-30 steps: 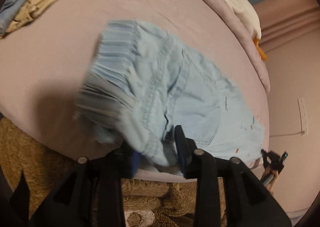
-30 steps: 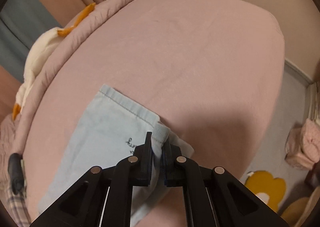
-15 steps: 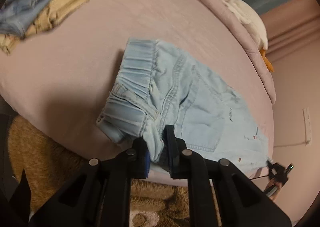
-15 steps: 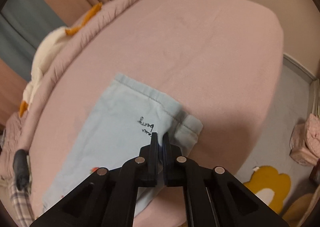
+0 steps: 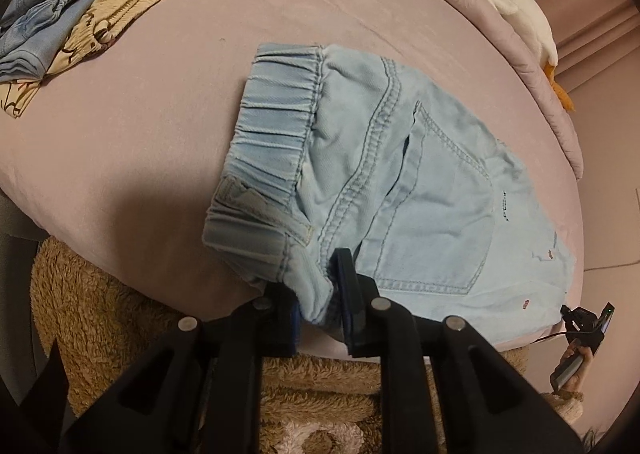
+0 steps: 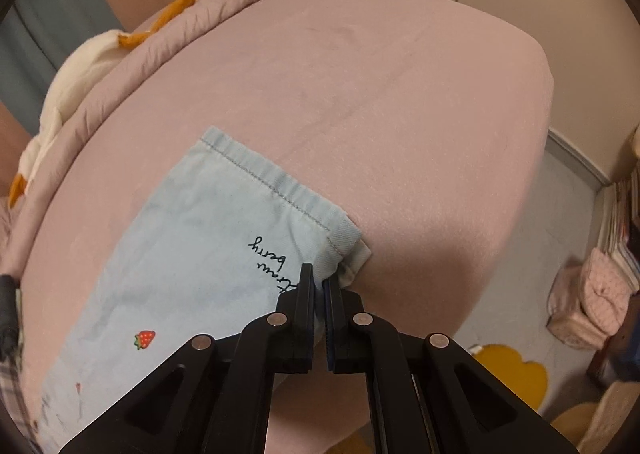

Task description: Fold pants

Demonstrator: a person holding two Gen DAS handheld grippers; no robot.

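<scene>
The pale blue denim pants (image 5: 404,182) lie flat on the pink bed (image 5: 168,126) near its front edge, seemingly already doubled leg over leg. The left hand-held gripper (image 5: 320,294), whose jaws have just been closing then easing slightly, pinches the waist corner; the right hand-held gripper (image 6: 319,294) is pressed together on the hem corner. I judge the crosswise folds remain.

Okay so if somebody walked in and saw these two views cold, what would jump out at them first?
Probably the light blue denim pants spread across the pink bed, pinched at both ends: the left tool grips the bunched waistband corner, the right tool is clamped on the leg hem by the "strawberry" lettering. Next, the white plush goose along the far bed edge.
</scene>
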